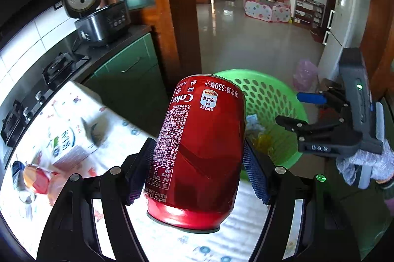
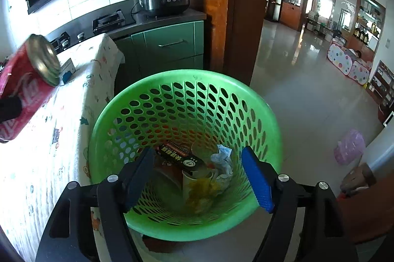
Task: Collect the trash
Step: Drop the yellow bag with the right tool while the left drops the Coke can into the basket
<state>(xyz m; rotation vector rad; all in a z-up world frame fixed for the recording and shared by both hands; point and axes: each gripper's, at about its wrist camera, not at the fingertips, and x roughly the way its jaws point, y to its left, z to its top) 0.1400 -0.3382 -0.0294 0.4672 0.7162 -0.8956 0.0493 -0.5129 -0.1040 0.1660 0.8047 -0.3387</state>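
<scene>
Left claw (image 1: 197, 173) pinches the red cola can (image 1: 197, 151) above the bench (image 1: 118, 151) edge nearest the green basket (image 2: 98, 138). Right claw (image 2: 197, 178) hangs spread and empty over it. Basket holds several scraps; carton (image 1: 66, 146) and more litter remain on bench.

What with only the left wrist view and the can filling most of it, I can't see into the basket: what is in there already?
Observer: A dark box, crumpled paper and a cup lie at the bottom of the basket.
Operator: Is my can above it yet?
Observer: No. The can is off to the side, over the table, not over the rim.
Operator: Is the right gripper carrying anything?
Observer: No. The right gripper is open and empty, above the basket's opening.
</scene>
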